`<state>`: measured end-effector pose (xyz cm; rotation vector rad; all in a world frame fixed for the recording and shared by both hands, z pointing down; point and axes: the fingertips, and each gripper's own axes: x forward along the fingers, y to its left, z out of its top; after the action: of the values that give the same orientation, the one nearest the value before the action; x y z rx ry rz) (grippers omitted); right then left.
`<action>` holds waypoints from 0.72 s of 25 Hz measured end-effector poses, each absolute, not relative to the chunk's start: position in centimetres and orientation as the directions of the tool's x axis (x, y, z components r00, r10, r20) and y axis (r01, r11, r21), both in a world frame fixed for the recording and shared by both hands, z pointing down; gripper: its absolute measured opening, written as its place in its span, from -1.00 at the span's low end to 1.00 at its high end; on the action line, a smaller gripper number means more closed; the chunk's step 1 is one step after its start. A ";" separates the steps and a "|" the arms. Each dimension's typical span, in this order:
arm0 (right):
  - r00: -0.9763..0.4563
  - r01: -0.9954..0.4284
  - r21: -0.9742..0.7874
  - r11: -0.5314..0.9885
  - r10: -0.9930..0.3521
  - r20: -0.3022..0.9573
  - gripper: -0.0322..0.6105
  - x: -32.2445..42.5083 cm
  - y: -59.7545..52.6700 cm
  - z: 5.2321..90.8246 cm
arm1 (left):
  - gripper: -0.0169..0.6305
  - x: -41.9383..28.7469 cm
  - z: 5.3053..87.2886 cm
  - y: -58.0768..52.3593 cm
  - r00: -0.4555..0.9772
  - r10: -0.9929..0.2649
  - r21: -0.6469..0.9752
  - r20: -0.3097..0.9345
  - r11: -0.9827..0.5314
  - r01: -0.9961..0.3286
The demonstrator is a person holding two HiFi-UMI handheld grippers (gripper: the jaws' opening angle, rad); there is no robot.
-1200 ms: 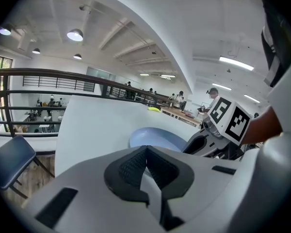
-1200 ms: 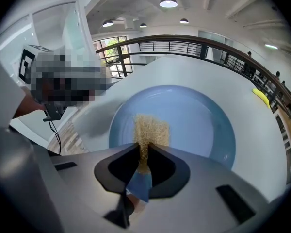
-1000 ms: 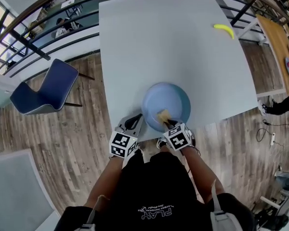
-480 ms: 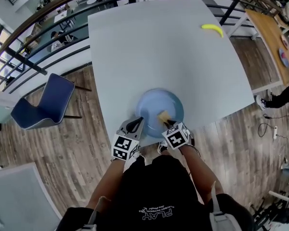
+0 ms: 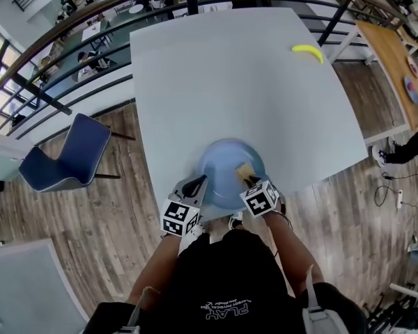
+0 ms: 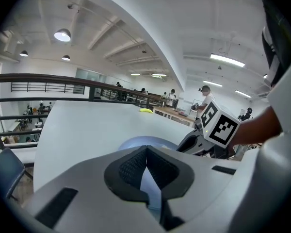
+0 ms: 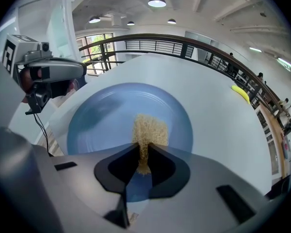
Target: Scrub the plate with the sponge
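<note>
White table, round plate, fibrous sponge

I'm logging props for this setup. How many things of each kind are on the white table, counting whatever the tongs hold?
blue plate: 1
sponge: 1
banana: 1
Total: 3

We wear a black T-shirt with white lettering on the chest and pale grey straps at the shoulders. Our left tool and right tool have light grey shells and black textured pads. Each carries a white cube with black square markers.
</note>
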<state>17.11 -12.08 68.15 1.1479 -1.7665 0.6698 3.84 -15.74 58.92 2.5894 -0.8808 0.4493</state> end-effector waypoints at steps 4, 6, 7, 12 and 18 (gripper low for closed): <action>-0.218 -0.900 0.005 0.435 -0.460 0.861 -0.72 16.3 -12.9 66.1 | -0.91 3.5 58.5 -16.1 0.746 -0.528 0.241 0.406 -0.725 -0.645; -0.246 -0.901 -0.005 0.434 -0.502 0.829 -0.72 15.6 -13.9 64.1 | -0.91 3.3 57.8 -16.4 0.744 -0.539 0.251 0.395 -0.716 -0.651; -0.256 -0.902 -0.004 0.432 -0.526 0.811 -0.72 15.3 -14.5 63.0 | -0.91 3.1 57.2 -16.7 0.746 -0.547 0.258 0.381 -0.712 -0.653; -0.290 -0.907 0.025 0.421 -0.667 0.686 -0.72 14.4 -17.6 56.5 | -0.91 2.4 50.7 -19.7 0.741 -0.626 0.231 0.244 -0.705 -0.671; -0.320 -0.909 0.066 0.412 -0.790 0.523 -0.72 13.2 -20.3 49.6 | -0.91 0.8 44.4 -21.6 0.728 -0.674 0.189 0.127 -0.704 -0.684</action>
<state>13.18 -20.34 49.62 1.4421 -2.1924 0.3298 0.76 -21.59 44.41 2.7086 -1.0798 0.0707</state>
